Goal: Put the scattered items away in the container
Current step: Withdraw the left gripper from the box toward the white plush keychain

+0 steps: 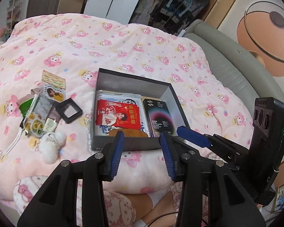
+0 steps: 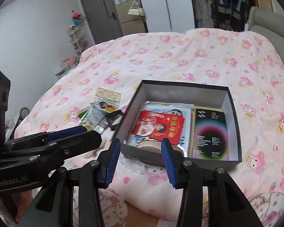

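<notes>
A dark grey open box (image 1: 134,145) (image 2: 234,124) lies on the pink bed. It holds a red packet (image 1: 119,116) (image 2: 161,126), a black screen-protector pack (image 1: 158,117) (image 2: 210,134), a wooden comb (image 1: 128,133) and white sheets. A pile of scattered items (image 1: 45,111) (image 2: 100,113) lies left of the box: a black square frame (image 1: 69,110), a white pompom (image 1: 51,145), a photo badge (image 1: 54,92) and packets. My left gripper (image 1: 142,140) is open and empty, just before the box's near wall. My right gripper (image 2: 141,145) is open and empty, at the box's near left corner.
The pink patterned quilt (image 1: 123,43) covers the whole bed. A grey padded headboard (image 1: 236,66) runs along the right. The person's knees in pink pyjamas (image 1: 119,208) are under the grippers. A grey door (image 2: 102,13) and shelves stand beyond the bed.
</notes>
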A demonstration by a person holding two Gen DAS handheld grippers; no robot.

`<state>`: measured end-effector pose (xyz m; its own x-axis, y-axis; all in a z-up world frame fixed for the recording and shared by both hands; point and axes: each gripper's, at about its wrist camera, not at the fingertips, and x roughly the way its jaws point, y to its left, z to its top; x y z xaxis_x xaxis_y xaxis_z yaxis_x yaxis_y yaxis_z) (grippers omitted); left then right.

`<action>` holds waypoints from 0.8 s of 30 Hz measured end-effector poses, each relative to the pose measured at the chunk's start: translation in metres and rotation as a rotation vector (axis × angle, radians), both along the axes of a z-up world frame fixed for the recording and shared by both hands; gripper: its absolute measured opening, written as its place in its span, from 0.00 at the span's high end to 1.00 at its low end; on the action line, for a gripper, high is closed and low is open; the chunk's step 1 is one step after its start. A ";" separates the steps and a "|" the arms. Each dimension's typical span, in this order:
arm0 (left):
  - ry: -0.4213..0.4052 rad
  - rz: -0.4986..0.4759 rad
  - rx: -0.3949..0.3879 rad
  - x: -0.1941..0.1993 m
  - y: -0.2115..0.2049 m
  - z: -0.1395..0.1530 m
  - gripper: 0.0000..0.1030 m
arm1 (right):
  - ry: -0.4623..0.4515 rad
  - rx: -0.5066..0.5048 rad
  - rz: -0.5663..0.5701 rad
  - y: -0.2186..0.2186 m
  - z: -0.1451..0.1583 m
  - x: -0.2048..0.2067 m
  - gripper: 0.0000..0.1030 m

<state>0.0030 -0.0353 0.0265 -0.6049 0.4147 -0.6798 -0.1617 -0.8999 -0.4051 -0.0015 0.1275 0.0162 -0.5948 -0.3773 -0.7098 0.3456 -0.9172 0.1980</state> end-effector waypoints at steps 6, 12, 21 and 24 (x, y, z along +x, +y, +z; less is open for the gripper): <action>0.018 0.030 -0.005 0.021 -0.017 0.004 0.61 | 0.014 0.011 0.029 -0.021 0.004 0.015 0.61; 0.020 0.051 0.000 0.033 -0.038 0.001 0.60 | 0.019 0.049 0.058 -0.045 0.005 0.024 0.61; 0.003 0.118 -0.020 0.042 -0.084 -0.011 0.60 | 0.011 0.049 0.126 -0.085 -0.004 0.028 0.59; -0.030 0.169 -0.010 0.043 -0.109 -0.024 0.60 | -0.023 0.055 0.136 -0.097 -0.014 0.021 0.59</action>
<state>0.0464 -0.1439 0.0027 -0.6446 0.3024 -0.7022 0.0042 -0.9170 -0.3988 0.0196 0.0303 0.0020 -0.5242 -0.4134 -0.7445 0.4634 -0.8720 0.1579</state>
